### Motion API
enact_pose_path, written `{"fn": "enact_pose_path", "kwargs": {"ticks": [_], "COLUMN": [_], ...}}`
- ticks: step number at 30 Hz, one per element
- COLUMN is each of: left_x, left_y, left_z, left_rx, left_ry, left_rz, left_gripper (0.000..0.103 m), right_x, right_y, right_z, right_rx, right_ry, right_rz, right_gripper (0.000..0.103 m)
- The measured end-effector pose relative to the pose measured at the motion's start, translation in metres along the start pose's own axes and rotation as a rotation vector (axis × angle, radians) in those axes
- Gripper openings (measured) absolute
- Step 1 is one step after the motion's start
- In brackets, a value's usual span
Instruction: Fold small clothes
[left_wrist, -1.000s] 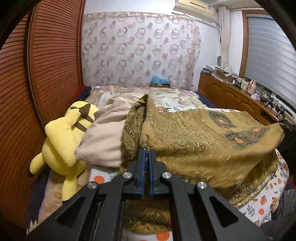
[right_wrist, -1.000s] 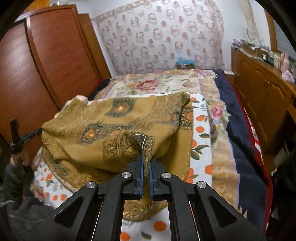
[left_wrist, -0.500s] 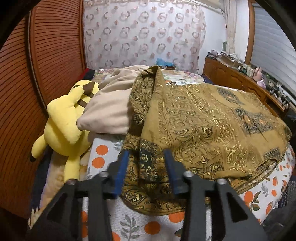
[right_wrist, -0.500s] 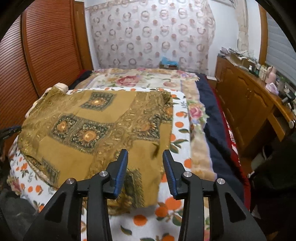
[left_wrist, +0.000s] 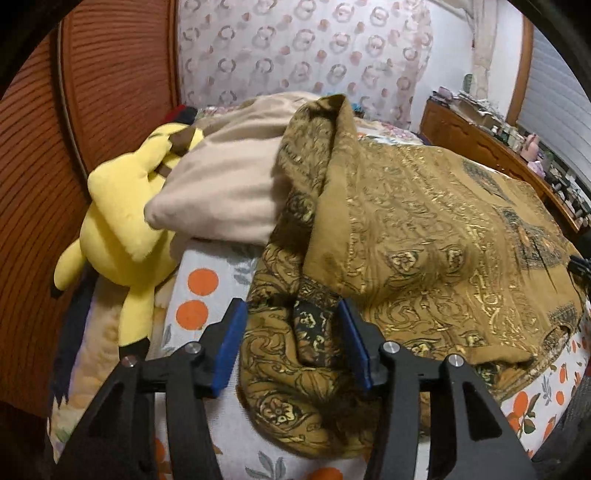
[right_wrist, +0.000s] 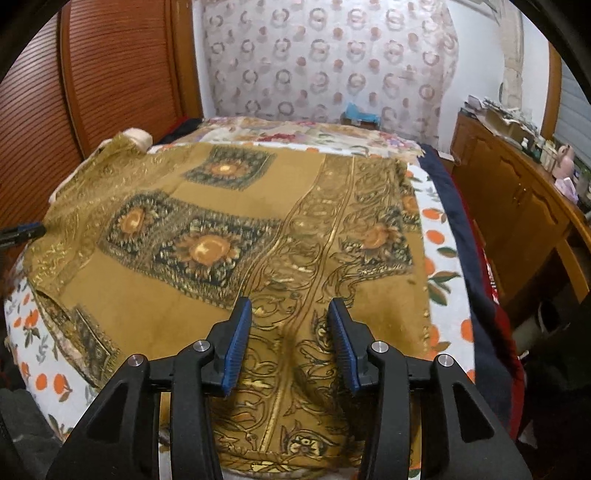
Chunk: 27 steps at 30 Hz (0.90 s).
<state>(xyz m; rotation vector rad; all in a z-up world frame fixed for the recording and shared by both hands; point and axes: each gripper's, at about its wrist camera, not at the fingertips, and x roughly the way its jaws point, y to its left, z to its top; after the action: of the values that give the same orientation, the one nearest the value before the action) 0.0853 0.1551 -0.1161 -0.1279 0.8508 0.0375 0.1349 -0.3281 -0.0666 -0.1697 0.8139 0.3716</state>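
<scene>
- Since the ochre cloth (right_wrist: 236, 229) lies doubled on the bed (right_wrist: 439, 236), both grippers stand spread, gripping nothing.
- Left gripper (left_wrist: 291, 347) straddles a bunched edge (likely next pinch); right gripper (right_wrist: 290, 343) hovers.

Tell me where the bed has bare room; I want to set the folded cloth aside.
Free: the orange-print sheet between the gold cloth and the navy blanket. Crowded: the yellow plush and beige pillow by the wardrobe.
</scene>
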Motion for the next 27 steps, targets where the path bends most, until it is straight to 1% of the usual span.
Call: {"fn": "enact_pose_path", "kwargs": {"ticks": [4, 9, 11, 14, 18, 19, 20, 21, 22, 23, 24, 25, 27], "left_x": [0.001, 0.003, 0.004, 0.006, 0.007, 0.007, 0.006, 0.005, 0.003, 0.002, 0.000, -0.002, -0.012], "left_y": [0.000, -0.005, -0.006, -0.005, -0.005, -0.009, -0.013, -0.018, -0.023, -0.026, -0.028, -0.028, -0.031], "left_z": [0.000, 0.000, 0.000, 0.002, 0.005, 0.005, 0.004, 0.003, 0.002, 0.003, 0.003, 0.005, 0.009], "left_rx": [0.002, 0.025, 0.032, 0.035, 0.036, 0.049, 0.068, 0.091, 0.107, 0.114, 0.119, 0.113, 0.094], "left_ry": [0.001, 0.004, 0.003, 0.012, 0.027, 0.035, 0.040, 0.041, 0.043, 0.040, 0.033, 0.025, -0.013], "left_rz": [0.010, 0.025, 0.030, 0.028, 0.014, -0.007, -0.026, -0.039, -0.041, -0.036, -0.026, -0.031, -0.073], "left_gripper": [0.051, 0.057, 0.057, 0.058, 0.058, 0.056, 0.047, 0.040, 0.031, 0.012, 0.006, 0.003, 0.002], "right_x": [-0.004, -0.014, -0.016, -0.019, -0.018, -0.017, -0.017, -0.017, -0.017, -0.017, -0.016, -0.016, -0.016], "right_y": [-0.003, -0.003, -0.003, 0.002, 0.006, 0.006, 0.006, 0.007, 0.007, 0.007, 0.006, 0.006, 0.006], "right_z": [-0.011, -0.023, -0.026, -0.029, -0.031, -0.030, -0.030, -0.030, -0.029, -0.029, -0.029, -0.029, -0.029], "right_rx": [0.032, 0.074, 0.092, 0.079, 0.050, 0.046, 0.044, 0.043, 0.043, 0.043, 0.042, 0.044, 0.048], "right_ry": [-0.012, -0.045, -0.055, -0.067, -0.059, -0.058, -0.058, -0.058, -0.057, -0.056, -0.055, -0.054, -0.054], "right_rz": [-0.004, -0.014, -0.039, -0.060, -0.078, -0.077, -0.077, -0.078, -0.079, -0.079, -0.081, -0.079, -0.077], "right_gripper": [0.043, 0.043, 0.043, 0.043, 0.043, 0.043, 0.043, 0.043, 0.043, 0.043, 0.043, 0.043, 0.043]}}
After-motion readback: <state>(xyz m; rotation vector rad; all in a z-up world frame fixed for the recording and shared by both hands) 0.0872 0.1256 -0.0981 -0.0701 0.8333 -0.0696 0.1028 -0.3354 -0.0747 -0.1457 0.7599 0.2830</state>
